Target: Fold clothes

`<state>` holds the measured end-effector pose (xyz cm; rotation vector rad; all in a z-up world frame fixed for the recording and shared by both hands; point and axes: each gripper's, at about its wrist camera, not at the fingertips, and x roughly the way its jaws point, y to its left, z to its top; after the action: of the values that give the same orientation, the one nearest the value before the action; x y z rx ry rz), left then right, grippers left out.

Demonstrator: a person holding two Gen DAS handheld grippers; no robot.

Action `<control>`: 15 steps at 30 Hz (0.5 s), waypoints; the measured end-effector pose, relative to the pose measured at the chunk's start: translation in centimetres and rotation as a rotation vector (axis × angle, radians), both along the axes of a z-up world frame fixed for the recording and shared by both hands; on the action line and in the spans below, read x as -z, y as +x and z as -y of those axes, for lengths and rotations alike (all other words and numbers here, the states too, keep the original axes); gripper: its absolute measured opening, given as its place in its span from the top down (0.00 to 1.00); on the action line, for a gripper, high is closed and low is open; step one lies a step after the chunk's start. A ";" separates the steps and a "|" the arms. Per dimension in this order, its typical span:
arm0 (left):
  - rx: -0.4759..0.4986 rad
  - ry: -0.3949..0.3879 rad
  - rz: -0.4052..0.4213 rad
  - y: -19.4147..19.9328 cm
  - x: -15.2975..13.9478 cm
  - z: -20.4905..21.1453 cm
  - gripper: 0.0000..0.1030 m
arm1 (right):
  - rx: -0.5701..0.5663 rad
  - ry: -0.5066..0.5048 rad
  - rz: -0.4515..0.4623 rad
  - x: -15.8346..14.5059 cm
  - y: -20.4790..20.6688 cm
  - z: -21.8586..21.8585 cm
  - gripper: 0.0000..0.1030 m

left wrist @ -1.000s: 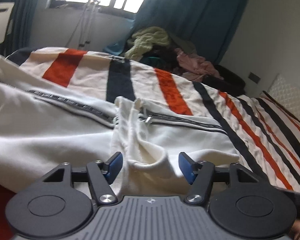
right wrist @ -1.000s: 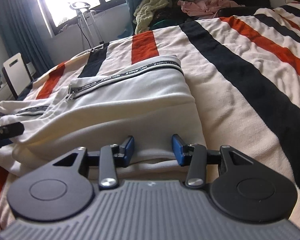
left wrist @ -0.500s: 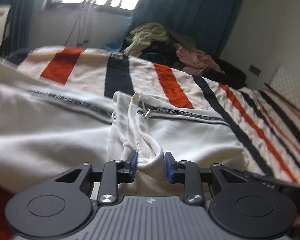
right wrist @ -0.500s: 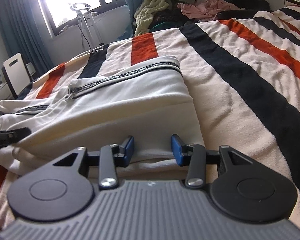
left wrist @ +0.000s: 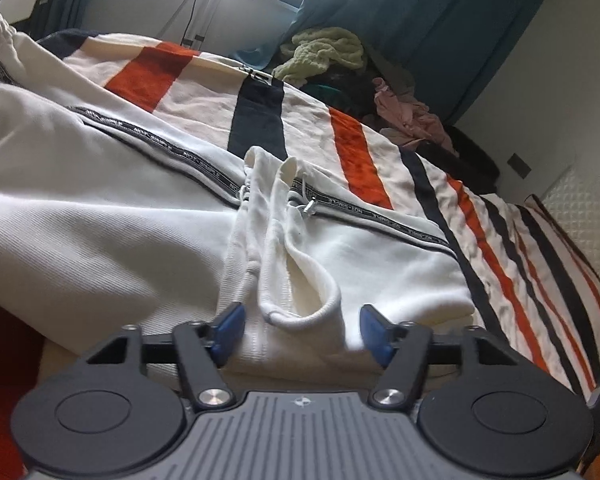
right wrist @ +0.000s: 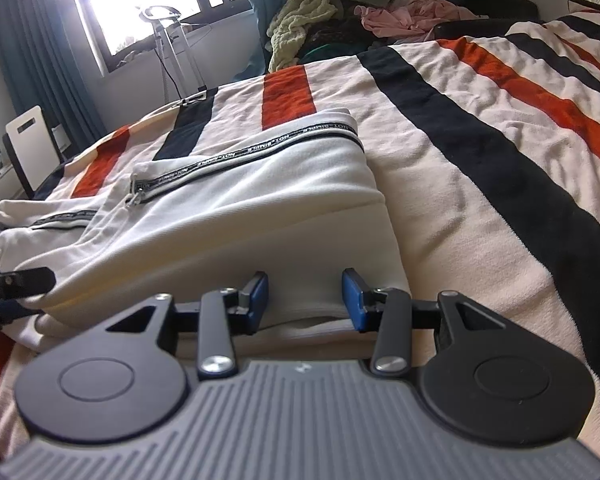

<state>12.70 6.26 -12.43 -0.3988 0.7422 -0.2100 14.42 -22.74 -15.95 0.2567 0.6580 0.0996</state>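
A: While the cream-white cotton track garment with the black lettered tape along its zip (left wrist: 148, 216) lies spread on the striped cream, orange and navy bed cover (left wrist: 500, 248), where do the two tools sit against it?

B: Both are at its near edge. The left gripper (left wrist: 300, 330) has its jaws opening, blue pads wide apart, with the garment's ribbed cuff and white drawcord (left wrist: 300, 304) lying between them but pressed by neither pad.

A: And the other one?

B: The right gripper (right wrist: 305, 300) is at the garment's folded right end (right wrist: 260, 216). Its jaws stand partly spread, and the doubled cream hem runs between the blue pads. The hem's own edge hides the contact, so I cannot tell whether the pads pinch it or merely flank it.

A: How is the garment folded there?

B: One layer is laid over another, the zip tape running along its far edge, a small metal zip pull (right wrist: 134, 198) at the left end of that tape.

A: What lies past the garment?

B: Beyond its far side, off the bed, is a heap of clothing: a pale green knitted piece (right wrist: 300, 20) and a pink crumpled one (right wrist: 412, 14), in front of teal curtains (left wrist: 440, 20). Left of the garment, in the right wrist view, one black finger of the left gripper shows at the frame's edge.
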 end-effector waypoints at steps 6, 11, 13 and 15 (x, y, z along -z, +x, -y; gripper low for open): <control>-0.074 0.147 0.041 -1.4 -1.2 0.7 0.09 | 0.001 0.003 0.000 0.0 0.0 0.1 0.59; -0.095 0.069 -0.050 -0.6 0.3 -0.6 0.08 | 0.000 -0.001 0.001 0.0 0.0 0.0 0.58; -0.122 0.010 -0.089 0.3 1.3 -1.3 0.08 | 0.000 -0.001 0.002 0.0 0.0 0.0 0.58; -0.150 -0.036 -0.092 0.8 1.8 -1.8 0.08 | -0.001 -0.002 0.002 0.0 0.0 0.0 0.58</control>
<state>13.51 8.03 -14.23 -0.4989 0.7963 -0.0640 14.41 -22.79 -15.99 0.2548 0.6557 0.1000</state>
